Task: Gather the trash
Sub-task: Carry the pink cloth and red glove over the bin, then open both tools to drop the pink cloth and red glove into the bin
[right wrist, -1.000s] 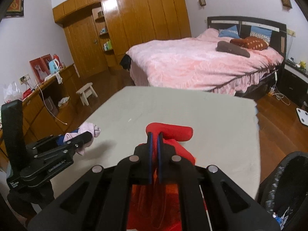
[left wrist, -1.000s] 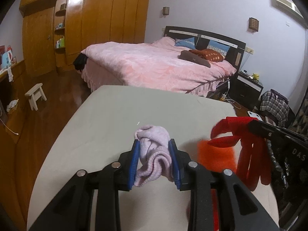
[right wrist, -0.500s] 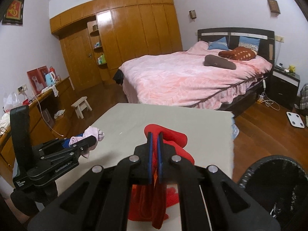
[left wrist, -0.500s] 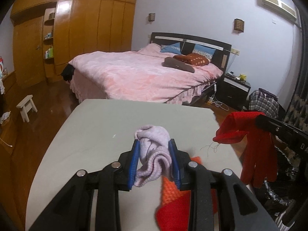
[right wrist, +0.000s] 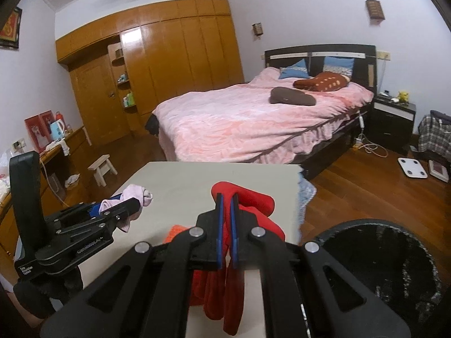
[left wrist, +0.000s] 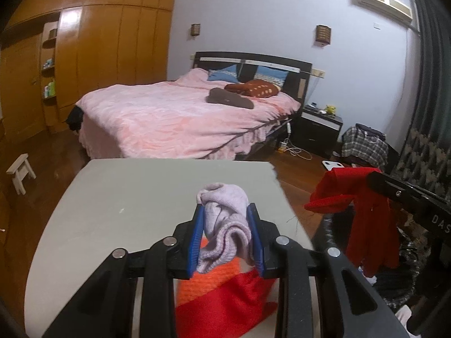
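A bedroom scene, seen from two handheld tongs raised over a pale table (left wrist: 135,197). The left tongs (left wrist: 227,235) were clamped on a bunched pink sock (left wrist: 225,225), held above the table near its right edge. The right tongs (right wrist: 226,226) were closed tight on a red glove (right wrist: 248,200), its fingers hanging down below the jaws. Just right of and below the right tongs stood a black bin (right wrist: 377,256), its dark lining open and its rim close to the table's edge. Under the left tongs lay an orange and red cloth (left wrist: 222,290), resting on the table.

The step in hand looked like carrying both items to the bin. Done well, the right tongs would travel right until the dangling glove hung fully over the bin's mouth, then open; the left would follow, clearing the table edge first.

Compared with half a second before, both tongs had swung right: the bin showed larger beside the right tongs, and the glove hung past the table edge, nearer the bin. Both grips were unchanged.
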`<state>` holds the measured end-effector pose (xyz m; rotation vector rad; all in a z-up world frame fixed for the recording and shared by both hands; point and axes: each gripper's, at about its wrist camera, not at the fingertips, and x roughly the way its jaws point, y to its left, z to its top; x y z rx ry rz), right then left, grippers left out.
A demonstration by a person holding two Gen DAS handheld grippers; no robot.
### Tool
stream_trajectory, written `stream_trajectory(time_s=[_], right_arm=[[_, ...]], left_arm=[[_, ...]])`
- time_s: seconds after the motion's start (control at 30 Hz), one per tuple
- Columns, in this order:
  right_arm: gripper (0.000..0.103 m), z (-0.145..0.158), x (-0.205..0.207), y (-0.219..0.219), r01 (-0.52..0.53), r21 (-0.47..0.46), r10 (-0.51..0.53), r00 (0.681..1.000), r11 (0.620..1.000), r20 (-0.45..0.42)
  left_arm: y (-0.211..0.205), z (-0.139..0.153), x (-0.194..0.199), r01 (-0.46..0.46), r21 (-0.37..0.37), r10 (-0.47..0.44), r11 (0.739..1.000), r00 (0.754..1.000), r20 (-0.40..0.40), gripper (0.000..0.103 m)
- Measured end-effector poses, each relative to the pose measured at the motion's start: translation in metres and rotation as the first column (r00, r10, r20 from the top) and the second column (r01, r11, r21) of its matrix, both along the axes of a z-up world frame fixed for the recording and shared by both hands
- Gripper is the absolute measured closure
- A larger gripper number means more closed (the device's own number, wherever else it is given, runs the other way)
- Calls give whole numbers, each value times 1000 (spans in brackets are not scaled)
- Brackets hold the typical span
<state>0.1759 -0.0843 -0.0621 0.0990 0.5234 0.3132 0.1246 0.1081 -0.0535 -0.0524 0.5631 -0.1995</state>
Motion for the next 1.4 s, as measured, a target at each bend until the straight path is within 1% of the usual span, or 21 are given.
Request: stream_trajectory(time_s=[0.33,0.67,0.83,1.1,1.4], right_arm=[[99,4,-20,-53,103,-9,-103,995,995,12],[99,-1,-38,-106,216,-30,-215,976,976,6],[99,-6,-47,-129,266,-39,-266,964,963,-4],[99,-21,-60,-160,332,-51,-334,942,942,-31],[99,-42,-65,-187,383,-64,-387,919,921,-73]], left_arm=[[-61,10,-1,108,5,-108,994,994,19,73],[-122,8,0,219,-9,-219,976,975,23,73],[-151,4,-1,275,-20,-274,961,961,17,73],[-194,-5,4,373,-39,-373,927,928,10,73],[-238,-24,12,443,-46,-444,895,896,-15,73]])
